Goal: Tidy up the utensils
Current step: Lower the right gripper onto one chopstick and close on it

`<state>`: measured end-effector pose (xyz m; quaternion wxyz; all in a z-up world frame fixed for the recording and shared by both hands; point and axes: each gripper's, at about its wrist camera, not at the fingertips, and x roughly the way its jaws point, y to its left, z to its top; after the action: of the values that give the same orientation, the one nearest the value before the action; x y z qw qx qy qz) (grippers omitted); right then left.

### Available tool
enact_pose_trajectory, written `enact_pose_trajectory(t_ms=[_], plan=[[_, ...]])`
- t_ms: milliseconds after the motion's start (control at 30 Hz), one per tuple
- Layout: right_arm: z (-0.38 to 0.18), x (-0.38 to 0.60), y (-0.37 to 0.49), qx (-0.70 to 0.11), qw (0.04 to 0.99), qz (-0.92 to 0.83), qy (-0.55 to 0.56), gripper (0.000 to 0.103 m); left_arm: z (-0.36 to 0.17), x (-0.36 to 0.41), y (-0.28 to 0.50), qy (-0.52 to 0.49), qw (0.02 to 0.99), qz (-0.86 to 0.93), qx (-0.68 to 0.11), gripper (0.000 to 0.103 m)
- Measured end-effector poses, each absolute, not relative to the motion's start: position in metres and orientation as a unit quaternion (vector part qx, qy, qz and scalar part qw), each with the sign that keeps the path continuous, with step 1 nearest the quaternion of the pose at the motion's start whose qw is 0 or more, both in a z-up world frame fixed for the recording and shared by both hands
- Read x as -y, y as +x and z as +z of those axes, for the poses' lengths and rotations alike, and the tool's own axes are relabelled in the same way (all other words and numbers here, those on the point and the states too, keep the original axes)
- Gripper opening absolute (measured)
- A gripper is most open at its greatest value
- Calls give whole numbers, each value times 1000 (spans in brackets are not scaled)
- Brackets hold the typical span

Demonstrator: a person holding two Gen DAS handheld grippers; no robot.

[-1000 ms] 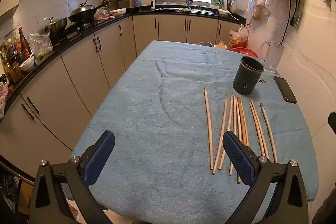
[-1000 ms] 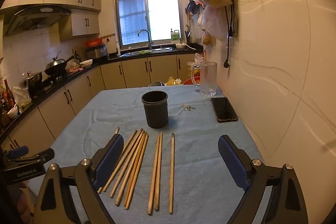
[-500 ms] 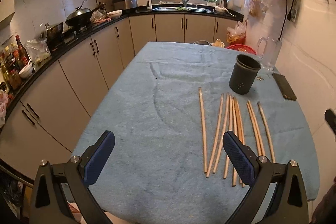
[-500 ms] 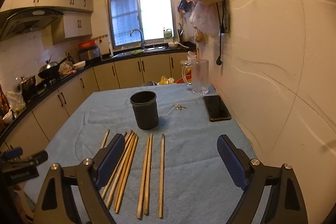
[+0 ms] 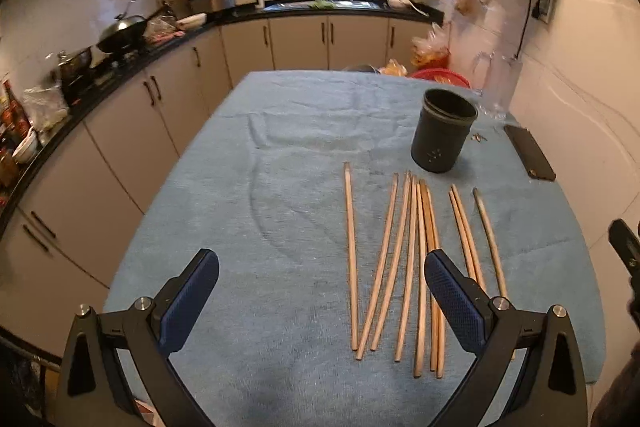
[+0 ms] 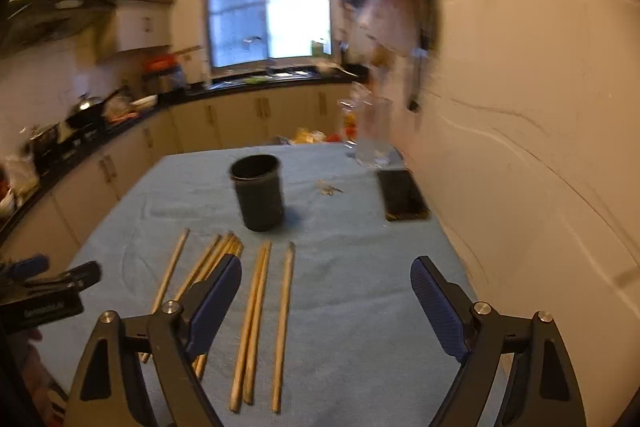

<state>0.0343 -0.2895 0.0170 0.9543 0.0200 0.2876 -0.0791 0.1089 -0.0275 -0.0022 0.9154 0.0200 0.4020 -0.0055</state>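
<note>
Chopsticks (image 5: 404, 267) flat on blue tablecloth (image 5: 280, 227) near dark holder (image 5: 442, 137), beneath wide-open, empty left gripper (image 5: 320, 299) and right gripper (image 6: 326, 303).

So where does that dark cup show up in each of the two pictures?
Left wrist view: the dark cup stands right of centre, beyond the chopsticks.
Right wrist view: the dark cup stands left of centre, beyond the chopsticks.
Shared landmark: the black phone to its right.
</note>
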Motion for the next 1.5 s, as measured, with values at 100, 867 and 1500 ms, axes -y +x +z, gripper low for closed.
enact_pose_trajectory(t_ms=[100, 867, 1500], plan=[[0, 299, 48, -302, 950, -68, 48, 86, -7, 26, 126, 36, 918, -10, -395, 102], [-113, 306, 229, -515, 850, 11, 110, 40, -96, 57, 287, 36, 829, -85, -552, 54], [-111, 280, 252, -528, 849, 23, 25, 8, -91, 67, 311, 48, 832, -69, -548, 21]])
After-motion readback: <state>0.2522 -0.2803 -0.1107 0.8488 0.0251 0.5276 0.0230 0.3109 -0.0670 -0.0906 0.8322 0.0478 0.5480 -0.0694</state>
